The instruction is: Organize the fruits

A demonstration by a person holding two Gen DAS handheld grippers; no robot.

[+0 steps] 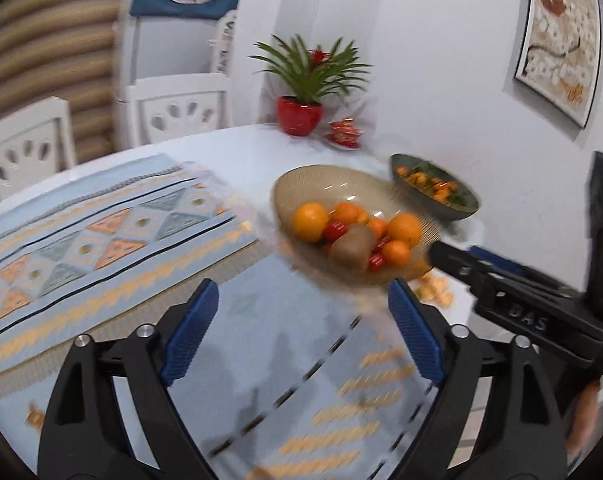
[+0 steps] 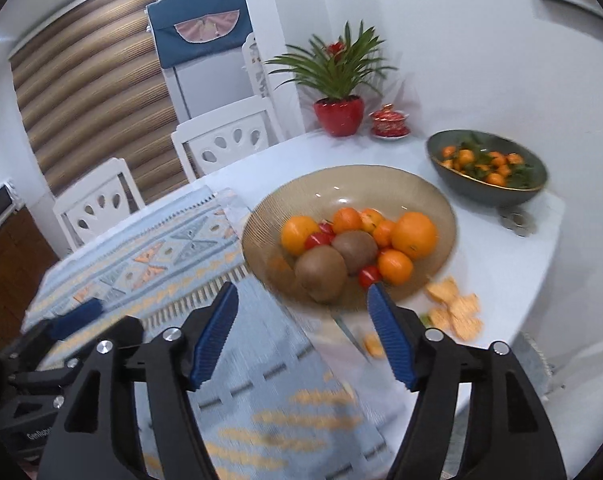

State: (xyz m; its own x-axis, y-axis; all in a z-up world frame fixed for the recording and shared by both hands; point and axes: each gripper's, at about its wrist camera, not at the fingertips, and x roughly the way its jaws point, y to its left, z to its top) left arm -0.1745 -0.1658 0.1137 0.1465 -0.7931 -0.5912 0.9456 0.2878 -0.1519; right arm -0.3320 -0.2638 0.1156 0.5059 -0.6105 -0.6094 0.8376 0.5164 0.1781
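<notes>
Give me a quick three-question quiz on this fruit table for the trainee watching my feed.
1. True or false: both kiwis lie inside the tan glass bowl.
2. What fills the dark green bowl near the wall: A) apples, B) small mandarins with leaves, C) grapes?
3. In a few words, what state are the left claw and the right claw in?

Key
1. True.
2. B.
3. Both open and empty, held above the patterned cloth, short of the tan bowl.
</notes>
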